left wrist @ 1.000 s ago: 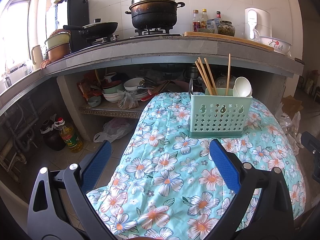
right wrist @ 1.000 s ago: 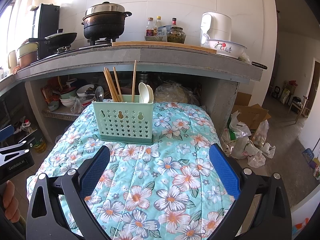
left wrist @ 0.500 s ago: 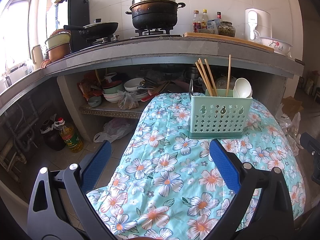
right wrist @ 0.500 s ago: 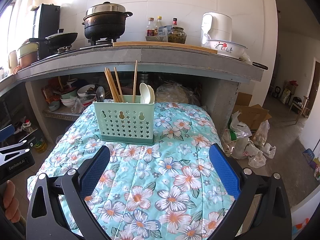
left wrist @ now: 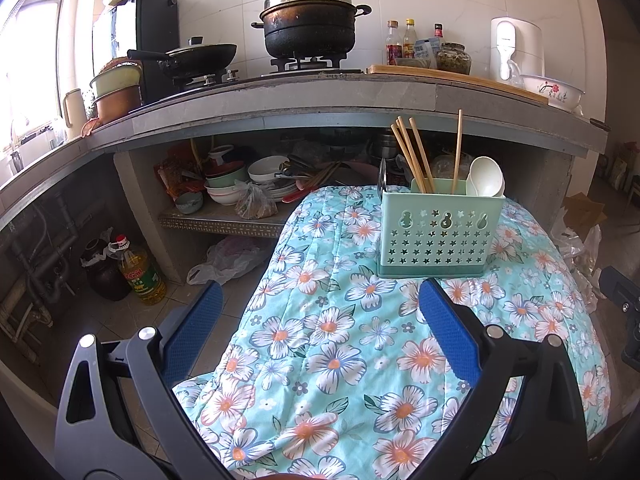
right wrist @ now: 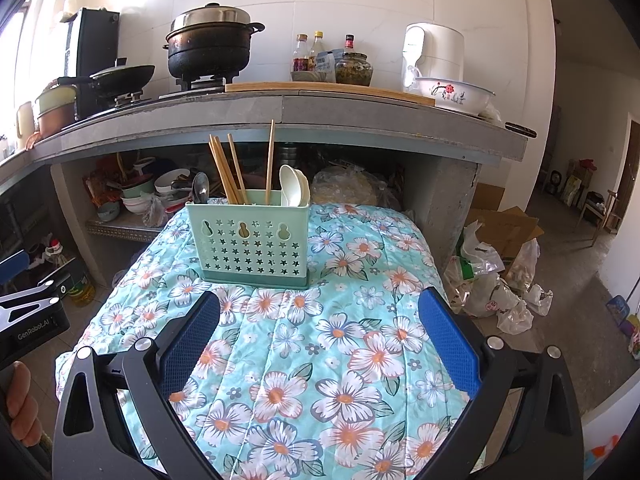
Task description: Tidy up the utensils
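Both tongs gape apart, holding nothing. The green utensil caddy [left wrist: 439, 236] stands on the floral cloth [left wrist: 340, 340], at one o'clock ahead of the left gripper [left wrist: 320, 344], eleven o'clock ahead of the right gripper [right wrist: 319, 342], with chopsticks [right wrist: 228, 170] and white spoons [right wrist: 294, 186] inside.

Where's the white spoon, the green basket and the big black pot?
white spoon [right wrist: 295, 186], right wrist view, on its bowl.
green basket [right wrist: 248, 246], right wrist view, on its starred front wall.
big black pot [left wrist: 310, 34], left wrist view, on its dark side.
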The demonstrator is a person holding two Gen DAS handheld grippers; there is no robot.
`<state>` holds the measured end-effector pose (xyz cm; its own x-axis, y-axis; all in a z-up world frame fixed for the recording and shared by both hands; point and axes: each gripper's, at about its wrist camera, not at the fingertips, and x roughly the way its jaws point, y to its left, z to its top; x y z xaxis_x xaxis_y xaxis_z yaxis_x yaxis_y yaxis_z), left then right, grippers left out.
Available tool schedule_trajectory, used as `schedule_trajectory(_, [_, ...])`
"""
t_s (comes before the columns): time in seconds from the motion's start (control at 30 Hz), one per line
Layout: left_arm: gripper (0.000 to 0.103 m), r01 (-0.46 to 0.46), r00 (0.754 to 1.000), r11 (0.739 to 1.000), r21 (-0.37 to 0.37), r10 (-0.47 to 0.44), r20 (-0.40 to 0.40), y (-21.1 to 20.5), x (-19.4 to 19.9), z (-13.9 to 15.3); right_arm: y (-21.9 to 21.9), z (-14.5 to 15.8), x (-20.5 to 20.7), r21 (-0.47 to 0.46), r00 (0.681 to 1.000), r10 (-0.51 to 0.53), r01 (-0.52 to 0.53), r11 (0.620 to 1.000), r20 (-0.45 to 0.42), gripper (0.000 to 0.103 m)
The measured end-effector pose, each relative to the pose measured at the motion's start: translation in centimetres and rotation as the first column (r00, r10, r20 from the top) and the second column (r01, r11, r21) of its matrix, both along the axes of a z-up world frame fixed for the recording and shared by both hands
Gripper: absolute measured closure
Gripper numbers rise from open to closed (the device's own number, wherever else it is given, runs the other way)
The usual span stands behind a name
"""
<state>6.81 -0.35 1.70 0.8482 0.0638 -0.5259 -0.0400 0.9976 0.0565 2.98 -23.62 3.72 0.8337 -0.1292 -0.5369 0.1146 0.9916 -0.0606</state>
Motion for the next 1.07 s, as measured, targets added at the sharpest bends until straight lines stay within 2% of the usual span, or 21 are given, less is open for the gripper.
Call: schedule_trajectory(1.07, [0.008,0.001,1.0,1.0,-0.005,-0.001,-0.007,0.11,-0.01,0.11,0.01,-0.26,-0.01,0.004,1.0,-0.003,0.003,1.0,-0.007,0.006])
